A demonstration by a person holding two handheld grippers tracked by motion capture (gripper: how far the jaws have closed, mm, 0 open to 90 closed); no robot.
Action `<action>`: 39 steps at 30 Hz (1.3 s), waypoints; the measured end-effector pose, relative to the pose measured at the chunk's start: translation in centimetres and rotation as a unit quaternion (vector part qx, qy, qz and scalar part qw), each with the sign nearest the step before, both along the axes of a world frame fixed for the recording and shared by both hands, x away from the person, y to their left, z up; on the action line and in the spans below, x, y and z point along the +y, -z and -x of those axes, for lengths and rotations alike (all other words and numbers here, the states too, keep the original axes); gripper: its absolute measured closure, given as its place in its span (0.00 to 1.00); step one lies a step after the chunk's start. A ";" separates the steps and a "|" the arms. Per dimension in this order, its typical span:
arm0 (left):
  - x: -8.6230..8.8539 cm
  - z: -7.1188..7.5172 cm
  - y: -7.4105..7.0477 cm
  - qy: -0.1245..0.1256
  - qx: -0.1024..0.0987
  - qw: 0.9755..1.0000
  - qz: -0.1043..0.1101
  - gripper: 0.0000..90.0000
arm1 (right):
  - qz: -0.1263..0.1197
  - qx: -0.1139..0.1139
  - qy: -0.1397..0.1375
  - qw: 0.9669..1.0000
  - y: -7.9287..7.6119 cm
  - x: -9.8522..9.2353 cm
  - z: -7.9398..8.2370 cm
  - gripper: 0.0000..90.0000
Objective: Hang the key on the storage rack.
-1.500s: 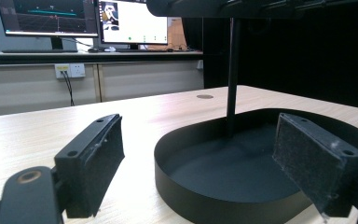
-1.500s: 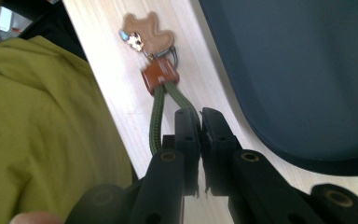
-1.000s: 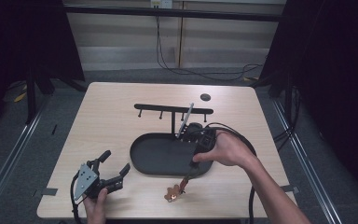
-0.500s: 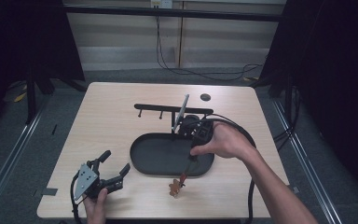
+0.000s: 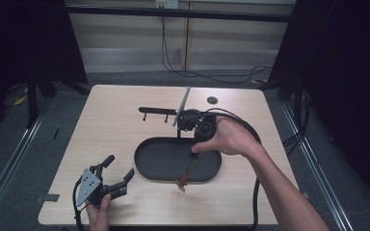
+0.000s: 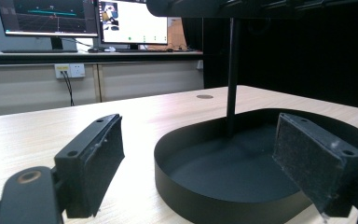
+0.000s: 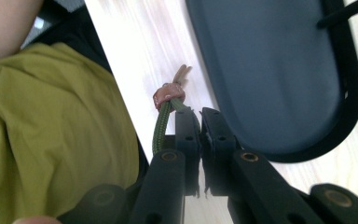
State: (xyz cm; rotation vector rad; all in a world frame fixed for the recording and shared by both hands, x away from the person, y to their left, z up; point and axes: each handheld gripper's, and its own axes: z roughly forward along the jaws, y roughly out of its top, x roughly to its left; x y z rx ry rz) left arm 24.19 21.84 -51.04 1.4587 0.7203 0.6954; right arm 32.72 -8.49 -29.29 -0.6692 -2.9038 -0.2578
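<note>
My right gripper (image 5: 192, 155) points down over the front rim of the black oval tray (image 5: 164, 159), shut on a green cord (image 5: 189, 168). In the right gripper view the jaws meet at the right gripper's tips (image 7: 200, 112), and the green cord (image 7: 161, 128) runs along the left jaw to a brown leather end (image 7: 168, 93). That brown end (image 5: 180, 184) dangles just past the tray's front edge, close to the table. My left gripper (image 5: 120, 166) rests at the table's front left, open and empty; its left gripper view (image 6: 198, 126) faces the tray (image 6: 242, 172).
A black hook rack (image 5: 161, 110) stands on a post (image 6: 233, 79) rising from the tray's far side. A dark round disc (image 5: 212, 100) sits in the tabletop at the back. A thick black cable (image 5: 255, 192) trails along the right arm. The table's front edge is close.
My right gripper has risen and drawn back from the front edge toward the tray, lifting the cord so it now hangs. The left gripper has stayed put.
</note>
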 end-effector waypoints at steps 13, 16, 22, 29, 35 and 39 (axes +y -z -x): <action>0.0 0.0 0.0 0.000 0.000 1.000 0.000 0.18 | -0.020 -0.023 0.008 0.999 -2.0 0.0 -1.3 0.96; 0.0 0.0 0.0 0.000 0.000 1.000 0.000 0.18 | -0.021 -0.026 0.011 0.999 -2.5 0.1 -1.6 0.96; 0.0 0.0 0.0 0.000 0.001 1.000 0.002 0.18 | -0.026 -0.037 0.018 0.999 -3.2 0.5 -2.4 0.96; 0.0 0.0 0.0 0.000 0.002 1.000 0.004 0.18 | -0.017 -0.037 0.040 0.998 -3.6 0.7 -3.9 0.96; 0.0 0.0 0.0 0.000 0.002 1.000 0.001 0.18 | -0.018 -0.038 0.048 0.998 -4.3 0.9 -5.3 0.96; 0.0 0.0 0.0 -0.001 0.000 1.000 0.001 0.18 | -0.015 -0.036 0.046 0.998 -4.2 1.4 -6.0 0.96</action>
